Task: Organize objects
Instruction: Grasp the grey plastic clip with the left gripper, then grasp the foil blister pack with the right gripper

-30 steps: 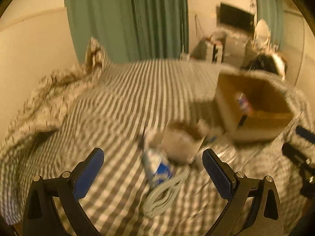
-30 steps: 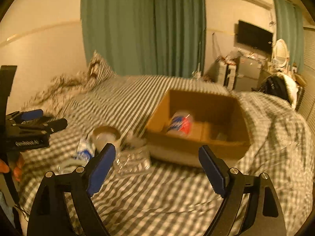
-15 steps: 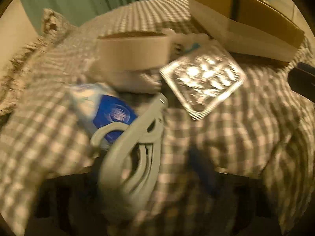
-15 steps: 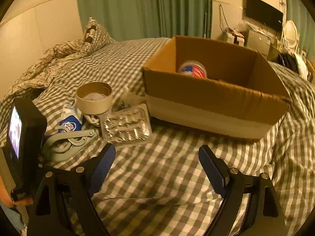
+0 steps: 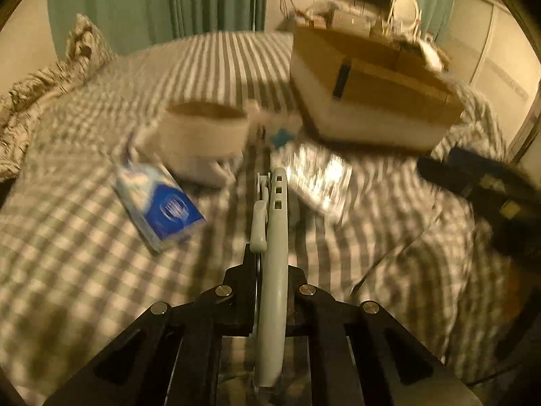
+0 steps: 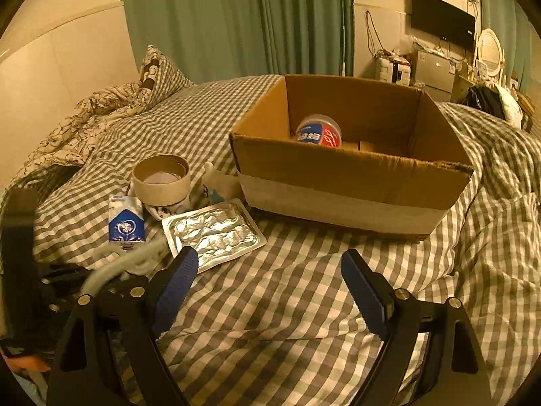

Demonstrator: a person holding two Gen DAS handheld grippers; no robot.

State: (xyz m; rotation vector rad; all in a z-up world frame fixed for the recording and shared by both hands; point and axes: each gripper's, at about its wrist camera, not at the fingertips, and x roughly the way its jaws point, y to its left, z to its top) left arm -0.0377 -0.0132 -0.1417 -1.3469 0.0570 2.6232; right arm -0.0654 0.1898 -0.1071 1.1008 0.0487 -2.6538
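While clamped edge-on in left gripper (image 5: 270, 270), grey-green plastic tool (image 5: 274, 237) sticks far forward past the jaws (shape unclear, view blurred). Could pivot or slip out on the way to cardboard box (image 6: 351, 182), since held only near its rear end. Could also clip tape roll (image 6: 160, 177) or foil blister pack (image 6: 213, 233) lying just ahead, near box's left wall. Right gripper (image 6: 267, 291) spread wide, holding nothing, hovering over checked bedspread (image 6: 304, 304) before box's front edge. Milk carton (image 6: 125, 223) leftmost of pile. One tub (image 6: 318, 132) already boxed.
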